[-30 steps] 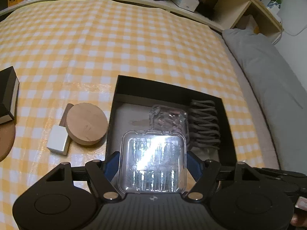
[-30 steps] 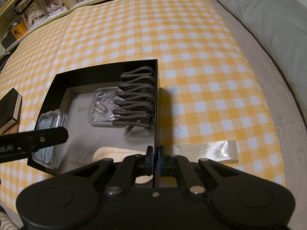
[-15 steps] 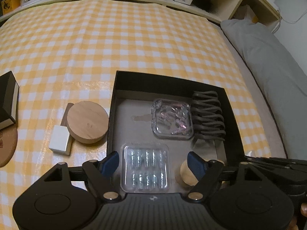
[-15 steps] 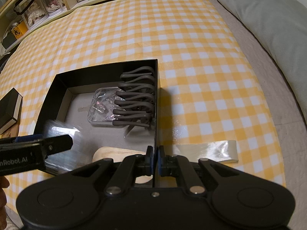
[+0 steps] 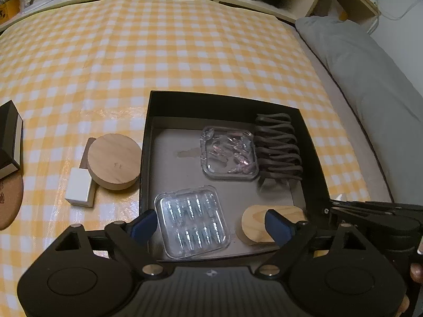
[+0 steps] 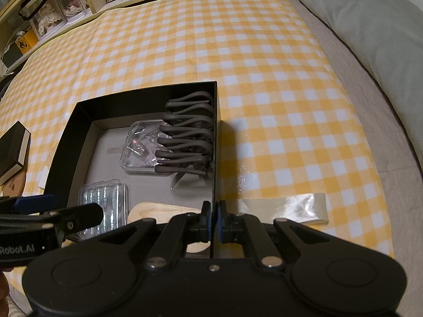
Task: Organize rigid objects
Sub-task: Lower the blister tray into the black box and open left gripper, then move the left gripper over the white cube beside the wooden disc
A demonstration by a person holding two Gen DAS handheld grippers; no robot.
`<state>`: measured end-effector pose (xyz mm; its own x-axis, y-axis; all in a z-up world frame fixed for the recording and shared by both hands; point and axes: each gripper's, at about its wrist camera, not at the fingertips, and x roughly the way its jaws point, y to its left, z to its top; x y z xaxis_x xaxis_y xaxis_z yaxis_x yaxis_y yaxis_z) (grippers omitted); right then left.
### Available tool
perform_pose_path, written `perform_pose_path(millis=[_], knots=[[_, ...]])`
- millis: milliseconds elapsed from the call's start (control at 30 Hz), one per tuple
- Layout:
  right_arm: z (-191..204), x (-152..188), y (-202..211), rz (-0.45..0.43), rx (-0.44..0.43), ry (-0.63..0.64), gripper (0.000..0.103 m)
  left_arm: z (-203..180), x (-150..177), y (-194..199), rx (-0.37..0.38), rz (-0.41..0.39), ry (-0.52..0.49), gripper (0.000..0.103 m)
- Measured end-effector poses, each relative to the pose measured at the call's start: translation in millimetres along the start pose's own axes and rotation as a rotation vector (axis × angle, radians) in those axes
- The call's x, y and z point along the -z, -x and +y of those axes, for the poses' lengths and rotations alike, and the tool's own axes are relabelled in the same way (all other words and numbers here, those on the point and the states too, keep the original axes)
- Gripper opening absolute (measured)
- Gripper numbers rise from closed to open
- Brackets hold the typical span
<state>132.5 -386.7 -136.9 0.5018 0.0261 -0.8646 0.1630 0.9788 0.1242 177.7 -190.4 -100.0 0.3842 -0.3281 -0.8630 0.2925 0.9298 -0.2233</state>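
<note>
An open black box (image 5: 224, 100) lies on the yellow checked cloth. On its floor are a clear case of small vials (image 5: 191, 220), a second clear case (image 5: 228, 153), a row of dark curved clips (image 5: 277, 148) and a wooden piece (image 5: 253, 227). My left gripper (image 5: 211, 224) hovers over the box's near edge with its jaws opening. The vial case lies flat between the fingers, and neither blue pad touches it. My right gripper (image 6: 214, 220) is shut on the box's right wall (image 6: 215, 132), near the front corner.
Left of the box sit a round wooden disc (image 5: 113, 165), a small white block (image 5: 79, 190), a dark box (image 5: 9, 137) and a cork mat (image 5: 9, 203). A shiny tape strip (image 6: 285, 206) lies right of the box. A grey pillow (image 6: 370, 26) borders the cloth.
The vial case, held up between the left jaws a second ago, now lies on the box floor. The left jaws have spread wider. The right gripper has not moved.
</note>
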Motion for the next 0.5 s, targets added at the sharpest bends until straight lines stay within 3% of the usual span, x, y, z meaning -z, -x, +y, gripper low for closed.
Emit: perform_pose_path(millis=[200,500], knots=[[0.0,0.0,0.0,0.000,0.000,0.000,0.005,-5.4,4.1,14.2,0.032,-0.017,-0.031,0.103],[-0.1,-0.1,0.0,0.000,0.000,0.000,0.005,-12.3,14.1,52.0,0.071,-0.073,-0.101,0.103]])
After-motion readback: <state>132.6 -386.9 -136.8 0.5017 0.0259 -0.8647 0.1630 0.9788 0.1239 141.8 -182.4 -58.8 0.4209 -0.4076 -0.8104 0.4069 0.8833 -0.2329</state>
